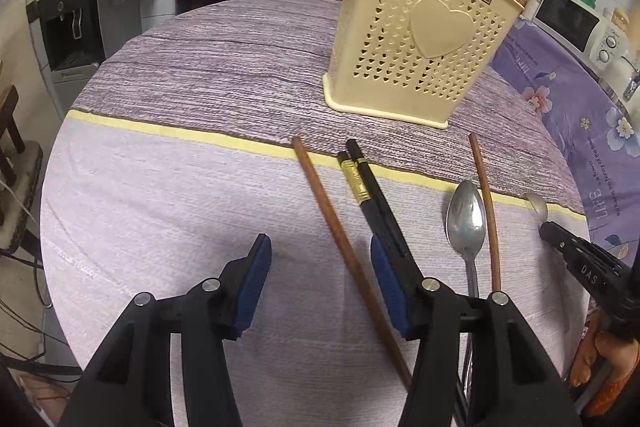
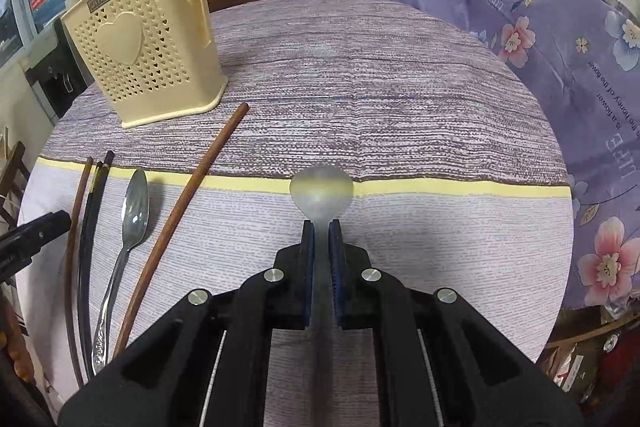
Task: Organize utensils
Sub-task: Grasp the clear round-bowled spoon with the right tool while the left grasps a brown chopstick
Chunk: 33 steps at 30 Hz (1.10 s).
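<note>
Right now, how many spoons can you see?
2. One spoon lies on the tablecloth among the chopsticks. The other spoon is clamped in the right hand-held gripper. More could be hidden inside the holder.

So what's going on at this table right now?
A person with two handheld grippers is sorting utensils. The right gripper is shut on a metal spoon, held out over the purple striped tablecloth. The left gripper is open above a brown wooden chopstick and a black chopstick pair. Another shiny metal spoon lies nearby. The cream perforated plastic utensil holder already holds some chopsticks.
</note>
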Each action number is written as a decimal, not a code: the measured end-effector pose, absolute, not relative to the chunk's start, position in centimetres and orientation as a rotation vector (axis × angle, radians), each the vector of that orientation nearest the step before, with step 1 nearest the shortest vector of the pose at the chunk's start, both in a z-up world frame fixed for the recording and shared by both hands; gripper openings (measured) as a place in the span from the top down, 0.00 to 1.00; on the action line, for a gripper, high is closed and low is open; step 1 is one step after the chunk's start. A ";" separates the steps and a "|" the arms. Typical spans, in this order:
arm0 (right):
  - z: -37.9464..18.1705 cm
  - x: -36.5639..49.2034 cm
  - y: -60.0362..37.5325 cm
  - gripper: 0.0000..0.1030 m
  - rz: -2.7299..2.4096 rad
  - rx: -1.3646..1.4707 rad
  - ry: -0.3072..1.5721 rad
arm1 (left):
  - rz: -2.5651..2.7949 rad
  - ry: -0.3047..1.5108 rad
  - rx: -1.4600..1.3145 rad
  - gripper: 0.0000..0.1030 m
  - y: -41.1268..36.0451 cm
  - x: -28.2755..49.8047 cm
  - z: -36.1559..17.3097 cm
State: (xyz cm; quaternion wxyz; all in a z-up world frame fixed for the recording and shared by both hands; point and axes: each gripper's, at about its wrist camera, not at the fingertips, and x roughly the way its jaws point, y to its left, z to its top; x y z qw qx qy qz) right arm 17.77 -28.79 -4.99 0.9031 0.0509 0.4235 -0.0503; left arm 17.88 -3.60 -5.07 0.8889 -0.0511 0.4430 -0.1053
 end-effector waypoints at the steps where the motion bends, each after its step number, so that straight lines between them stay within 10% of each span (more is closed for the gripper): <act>1: -5.0 17.8 -28.6 0.91 -0.106 0.097 0.875 | -0.215 0.921 -0.100 0.50 -3.8 18.0 -5.1; 5: -5.0 17.7 -28.5 0.83 -0.086 0.096 0.878 | -0.194 0.920 -0.090 0.51 -4.0 18.3 -5.1; 8: -4.8 17.8 -28.9 0.50 -0.075 0.093 0.881 | -0.189 0.921 -0.088 0.51 -4.0 18.4 -5.1; 33: -4.7 22.0 -28.5 0.64 -0.068 0.037 0.951 | -0.146 0.979 -0.013 0.89 -5.5 23.8 -4.9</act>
